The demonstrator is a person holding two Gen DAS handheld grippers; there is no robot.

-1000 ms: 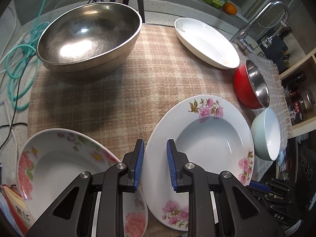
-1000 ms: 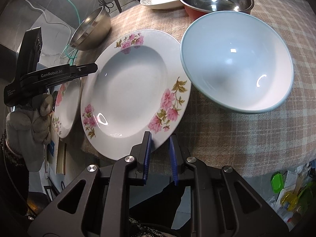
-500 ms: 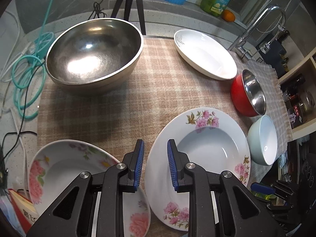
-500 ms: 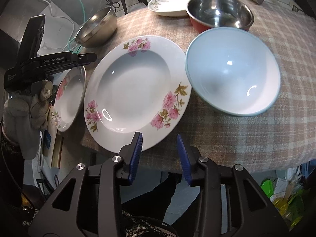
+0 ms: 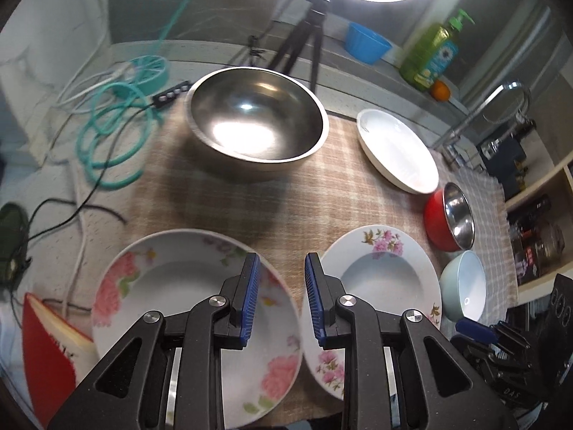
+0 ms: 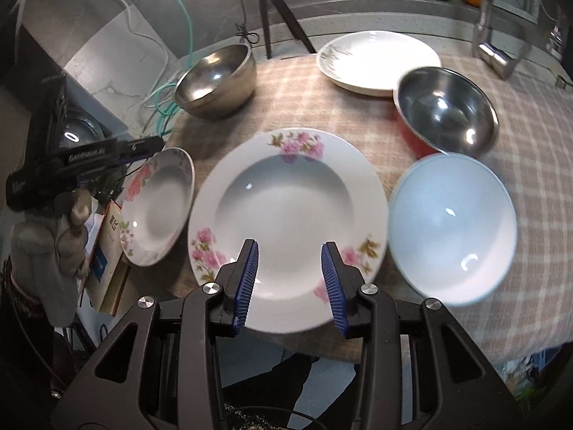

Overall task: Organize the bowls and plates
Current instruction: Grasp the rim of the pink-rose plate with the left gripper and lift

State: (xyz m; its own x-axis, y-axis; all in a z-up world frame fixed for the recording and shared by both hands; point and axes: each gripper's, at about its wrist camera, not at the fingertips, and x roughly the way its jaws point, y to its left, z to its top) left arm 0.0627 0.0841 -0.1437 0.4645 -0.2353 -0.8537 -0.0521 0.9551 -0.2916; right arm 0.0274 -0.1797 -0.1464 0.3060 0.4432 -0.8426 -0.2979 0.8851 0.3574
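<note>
A large floral plate (image 6: 286, 222) (image 5: 383, 279) lies at the front of the plaid cloth. A smaller floral plate (image 5: 172, 308) (image 6: 157, 204) lies left of it. A pale blue bowl (image 6: 451, 229) (image 5: 465, 286), a red steel-lined bowl (image 6: 444, 114) (image 5: 451, 215), a white plate (image 6: 376, 57) (image 5: 394, 150) and a big steel bowl (image 5: 254, 122) (image 6: 215, 79) stand around. My left gripper (image 5: 281, 297) is open and empty above the gap between the two floral plates. My right gripper (image 6: 290, 279) is open and empty over the large plate's near rim.
A tripod (image 5: 308, 36) stands behind the steel bowl. Teal hose and cables (image 5: 111, 132) lie at the left. A tap (image 5: 494, 107) is at the right, with a soap bottle (image 5: 429, 53), a blue tub (image 5: 365, 46) and an orange on the ledge. A red book (image 5: 46, 354) lies at the front left.
Both grippers have pulled back and risen, so more of the table shows. The right gripper's jaws have opened wide; the left's have opened a little.
</note>
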